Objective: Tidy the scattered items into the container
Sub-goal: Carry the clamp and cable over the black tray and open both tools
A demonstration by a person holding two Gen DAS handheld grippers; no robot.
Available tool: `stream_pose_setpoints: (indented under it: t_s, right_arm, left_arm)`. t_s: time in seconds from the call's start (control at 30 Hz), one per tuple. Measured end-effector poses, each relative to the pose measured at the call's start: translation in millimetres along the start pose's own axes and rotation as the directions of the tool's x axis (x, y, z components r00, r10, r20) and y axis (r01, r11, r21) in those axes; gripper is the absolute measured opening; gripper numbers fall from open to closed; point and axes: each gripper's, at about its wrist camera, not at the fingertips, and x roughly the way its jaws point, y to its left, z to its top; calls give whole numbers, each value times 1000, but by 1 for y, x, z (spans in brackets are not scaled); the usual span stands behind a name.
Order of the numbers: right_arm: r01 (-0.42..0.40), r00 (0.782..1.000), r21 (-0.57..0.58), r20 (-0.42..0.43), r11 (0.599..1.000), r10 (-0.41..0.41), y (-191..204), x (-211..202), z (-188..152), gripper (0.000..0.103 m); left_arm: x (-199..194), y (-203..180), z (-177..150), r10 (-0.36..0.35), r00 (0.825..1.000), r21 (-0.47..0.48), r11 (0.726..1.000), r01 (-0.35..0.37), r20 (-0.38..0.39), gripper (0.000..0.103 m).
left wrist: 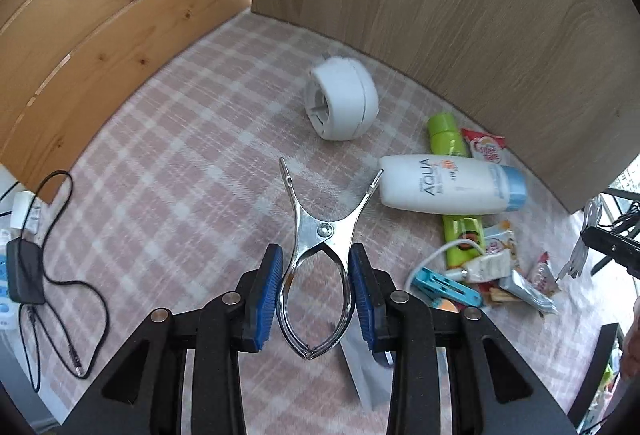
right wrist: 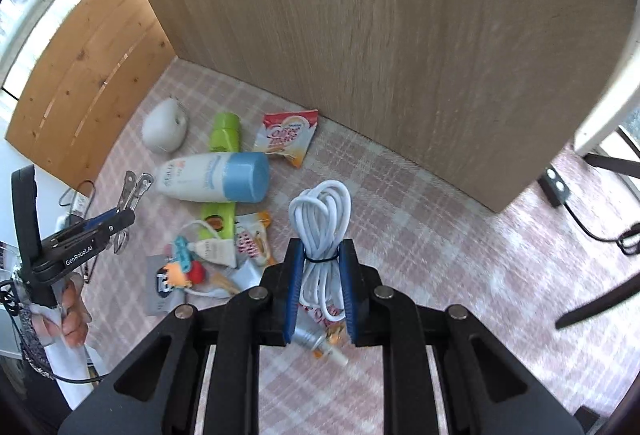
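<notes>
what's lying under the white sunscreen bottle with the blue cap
A green tube runs beneath the sunscreen bottle, showing on both sides; its middle is covered.

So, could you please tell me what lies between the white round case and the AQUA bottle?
Only bare checked cloth lies between white round case and AQUA bottle, seen from the left wrist.

Open checkered cloth [left wrist: 180,163] is sitting free on the left — wooden panels [left wrist: 460,15] are blocking behind, bottle [left wrist: 448,187] probably crowding the right.
</notes>
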Motion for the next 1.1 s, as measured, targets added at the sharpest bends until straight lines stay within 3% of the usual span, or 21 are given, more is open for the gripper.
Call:
stream_pose_setpoints:
  t_s: [0.17, 0.37, 0.63, 0.83, 1.1]
  right_arm:
    - [-7, 999, 2, 37, 1000, 7, 3, -37, -13, 18]
    - [3, 995, 41, 95, 999, -7, -6, -95, -42, 18]
    - [69, 982, 137, 167, 988, -92, -46, -179, -107, 18]
    - [135, 960, 262, 203, 955, -192, -102, -248, -168, 18]
    - [216, 918, 461, 205, 861, -340, -180, -314, -263, 18]
  left_arm:
    - [-33, -10, -3, -19, 999, 33, 999, 17, 36, 32]
    - [-65, -56, -15, -73, 995, 103, 992, 66, 66, 32]
    - [-109, -131, -55, -197, 979, 244, 953, 179, 54, 32]
    - [-136, -211, -91, -303, 953, 367, 887, 279, 8, 32]
    - [-158, -326, -147, -401, 911, 530, 755, 387, -94, 32]
